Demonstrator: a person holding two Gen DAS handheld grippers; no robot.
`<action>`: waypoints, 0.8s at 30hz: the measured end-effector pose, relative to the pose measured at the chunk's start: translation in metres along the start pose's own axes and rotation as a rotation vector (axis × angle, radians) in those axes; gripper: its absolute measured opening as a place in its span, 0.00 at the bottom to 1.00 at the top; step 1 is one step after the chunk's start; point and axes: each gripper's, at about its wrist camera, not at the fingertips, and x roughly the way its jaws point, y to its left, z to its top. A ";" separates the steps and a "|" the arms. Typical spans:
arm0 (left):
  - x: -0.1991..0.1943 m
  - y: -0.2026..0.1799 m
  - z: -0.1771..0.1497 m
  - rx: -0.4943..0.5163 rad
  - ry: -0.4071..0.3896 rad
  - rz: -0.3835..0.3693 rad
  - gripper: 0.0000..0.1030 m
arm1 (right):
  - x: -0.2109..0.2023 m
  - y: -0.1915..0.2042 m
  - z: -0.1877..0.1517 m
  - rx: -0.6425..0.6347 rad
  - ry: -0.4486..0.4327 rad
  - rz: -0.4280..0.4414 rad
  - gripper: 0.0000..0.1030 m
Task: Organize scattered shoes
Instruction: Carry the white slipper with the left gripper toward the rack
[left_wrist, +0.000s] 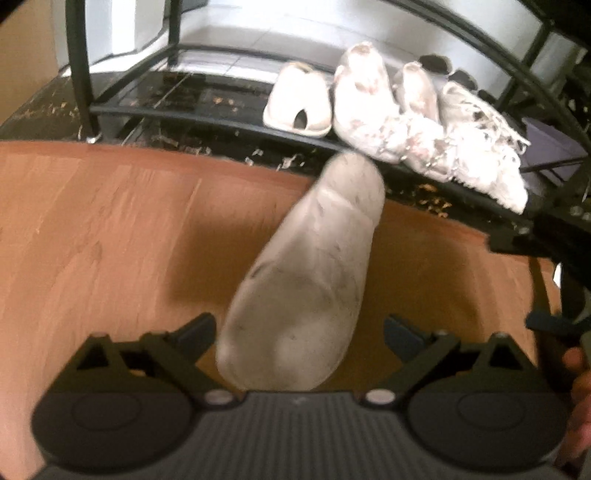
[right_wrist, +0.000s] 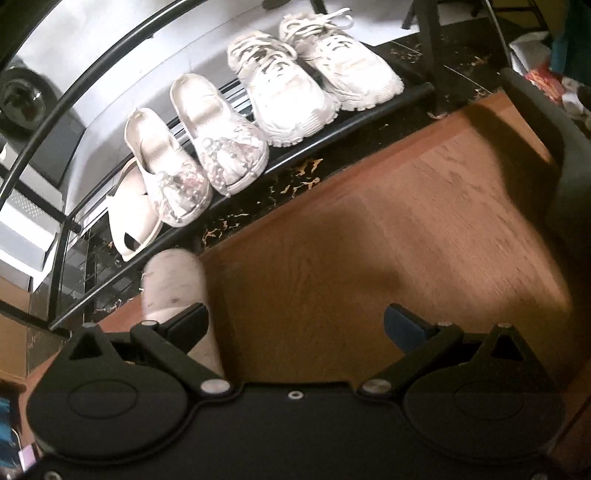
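The sole-up slipper is lying lengthwise between the wide-spread left tongs, leaving the equally wide right tongs flanking it, empty

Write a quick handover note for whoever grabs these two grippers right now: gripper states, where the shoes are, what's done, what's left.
Left gripper: open, fingers either side of the loose white shoe, which lies sole-up on the wooden board; not clamped.
Right gripper: open, empty, over the board.
Done: on the rack's bottom shelf, a row of one white slipper, two beaded clogs and two white sneakers.
Left: probably grip the loose shoe and set it beside the slipper, which looks like its mate. The view is blurred, so check the grip.
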 end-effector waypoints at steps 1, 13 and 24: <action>0.002 0.002 0.000 -0.005 -0.007 0.025 0.95 | -0.001 -0.001 0.000 0.005 -0.003 0.000 1.00; 0.034 0.043 0.006 -0.197 0.055 -0.055 0.59 | -0.008 0.002 0.001 0.017 0.007 0.050 1.00; 0.008 0.023 0.007 -0.064 -0.137 -0.002 0.49 | 0.001 -0.001 0.009 0.061 0.017 0.058 1.00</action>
